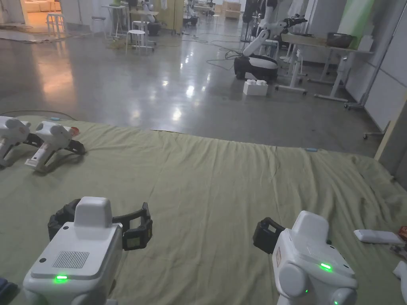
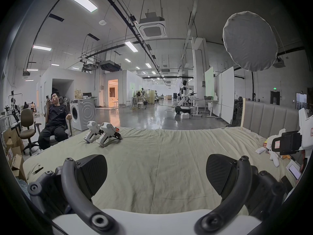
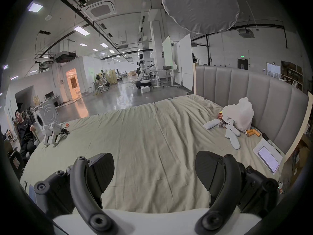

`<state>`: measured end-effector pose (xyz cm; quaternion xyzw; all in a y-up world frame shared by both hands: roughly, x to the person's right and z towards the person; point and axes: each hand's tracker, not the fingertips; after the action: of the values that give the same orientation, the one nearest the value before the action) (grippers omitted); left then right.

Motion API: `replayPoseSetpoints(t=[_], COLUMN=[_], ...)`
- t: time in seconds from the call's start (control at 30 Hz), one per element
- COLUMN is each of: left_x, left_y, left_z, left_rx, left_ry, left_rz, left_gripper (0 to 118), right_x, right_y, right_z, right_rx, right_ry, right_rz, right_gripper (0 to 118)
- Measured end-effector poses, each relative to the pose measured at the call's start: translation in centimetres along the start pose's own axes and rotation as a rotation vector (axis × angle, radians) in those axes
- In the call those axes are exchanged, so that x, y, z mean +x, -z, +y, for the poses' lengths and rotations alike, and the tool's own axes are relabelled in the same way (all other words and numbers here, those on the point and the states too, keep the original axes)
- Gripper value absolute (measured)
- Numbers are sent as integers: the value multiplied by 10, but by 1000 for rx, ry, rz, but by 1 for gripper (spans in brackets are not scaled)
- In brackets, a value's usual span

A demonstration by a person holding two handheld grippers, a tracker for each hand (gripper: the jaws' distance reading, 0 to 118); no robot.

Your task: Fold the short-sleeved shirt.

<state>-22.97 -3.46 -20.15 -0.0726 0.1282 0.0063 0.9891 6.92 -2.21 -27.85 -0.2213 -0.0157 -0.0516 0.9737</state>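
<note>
Hovering over the near side of the bed [image 1: 222, 174], the left claw [image 2: 156, 174] has its 2 jaws spread wide apart, with nothing but the bed's wrinkled green sheet [image 3: 152, 137] between them. The right claw [image 3: 155, 170] is held beside it above the same near side, jaws likewise parted and gripping nothing; in the head view both white housings show a green light.

Where the short-sleeved shirt lies relative to either claw cannot be told from these pictures: the sheet ahead of both claws is bare cloth.

At the bed's far left corner, 2 spare handheld grippers [image 2: 102, 134] lie side by side on the sheet. Along the bed's right side, against the grey padded headboard [image 3: 254, 89], sit a white bag [image 3: 240, 115], a white plush toy [image 3: 232, 135], a white remote [image 1: 377, 236] and a lit phone [image 3: 268, 159].

Past the bed's left edge a person [image 2: 54, 120] sits in a chair next to a washing machine [image 2: 83, 113]. Beyond the bed's far edge, across the glossy floor [image 1: 159, 87], stands a white robot [image 1: 258, 55] beside a table [image 1: 318, 43].
</note>
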Motion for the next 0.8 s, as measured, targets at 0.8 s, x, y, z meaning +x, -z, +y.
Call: replayPoseSetpoints(t=[0.8], left_x=[-1], left_y=[-4], left_z=[-5], left_rx=[63], left_ry=[11], left_rz=[4], left_gripper=[118], right_x=[-1], right_y=[11], right_z=[-15], right_rx=[110], right_ry=[-125], right_rz=[17], right_gripper=[100])
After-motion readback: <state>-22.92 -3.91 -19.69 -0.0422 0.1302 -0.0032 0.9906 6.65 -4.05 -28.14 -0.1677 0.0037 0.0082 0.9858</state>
